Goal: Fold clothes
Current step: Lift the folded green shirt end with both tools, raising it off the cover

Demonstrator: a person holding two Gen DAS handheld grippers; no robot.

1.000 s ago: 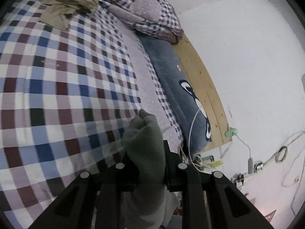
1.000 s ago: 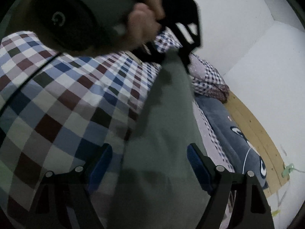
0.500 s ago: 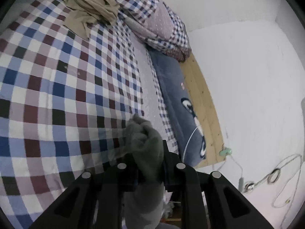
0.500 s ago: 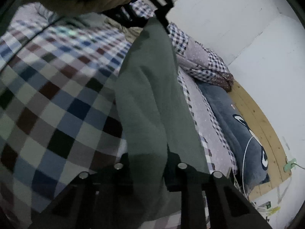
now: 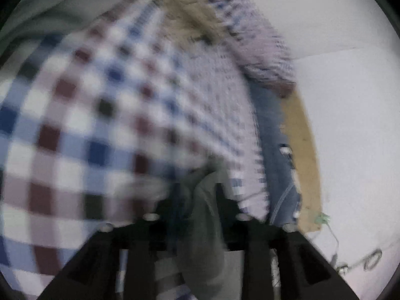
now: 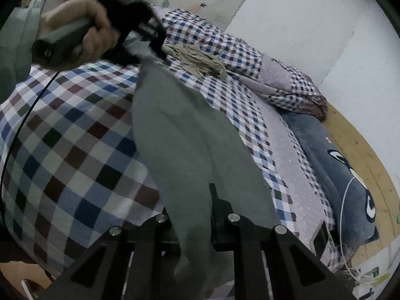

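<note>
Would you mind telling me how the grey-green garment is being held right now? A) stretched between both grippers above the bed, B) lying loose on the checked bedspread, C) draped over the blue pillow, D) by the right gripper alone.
A: the grey-green garment runs taut from the left gripper to the right gripper, both shut on it.

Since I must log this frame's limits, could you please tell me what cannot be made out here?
- Left wrist view: motion blur smears everything; the left claw grips the grey-green garment, but the pinch itself is unclear.
- Right wrist view: the garment's lower end runs out of frame below the right claw.
- Right wrist view: which kind of garment is unclear; only a long strip shows.
- The beige garment is crumpled and unidentifiable.
</note>
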